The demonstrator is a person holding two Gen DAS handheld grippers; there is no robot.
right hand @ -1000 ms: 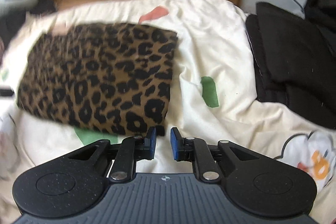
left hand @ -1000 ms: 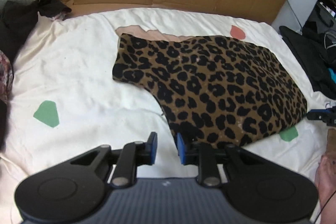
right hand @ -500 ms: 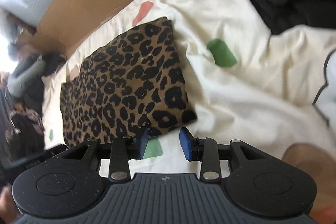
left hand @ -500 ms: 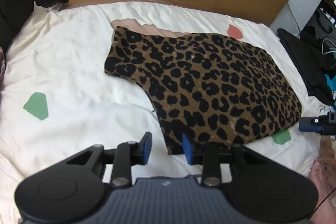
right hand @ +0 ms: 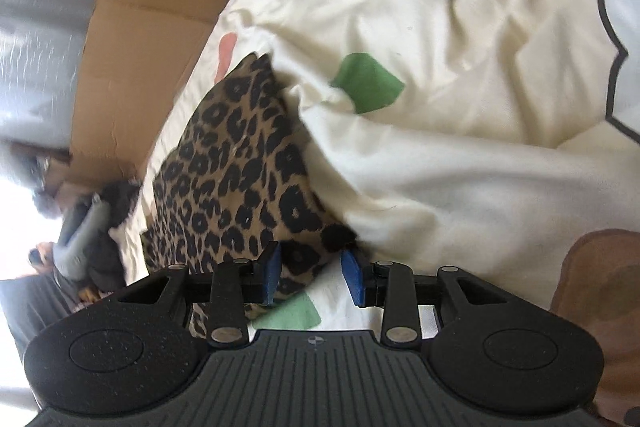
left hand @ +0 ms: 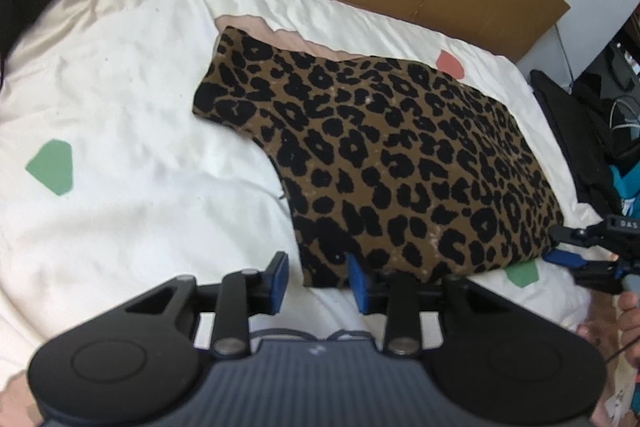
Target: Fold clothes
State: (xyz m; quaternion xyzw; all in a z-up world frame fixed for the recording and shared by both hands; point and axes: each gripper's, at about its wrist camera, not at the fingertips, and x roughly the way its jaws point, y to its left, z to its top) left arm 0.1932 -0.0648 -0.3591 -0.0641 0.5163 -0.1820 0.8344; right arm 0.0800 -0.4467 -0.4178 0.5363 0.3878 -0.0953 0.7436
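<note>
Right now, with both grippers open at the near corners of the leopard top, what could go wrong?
1. The right gripper straddles the corner of the leopard top right beside a raised fold of the sheet; closing may pinch sheet too.
2. The left gripper sits at the very hem, so it may catch only one layer or slip off.

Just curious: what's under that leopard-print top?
The leopard-print top lies on a cream sheet. A pink patch and a green patch peek out; anything else is covered.
</note>
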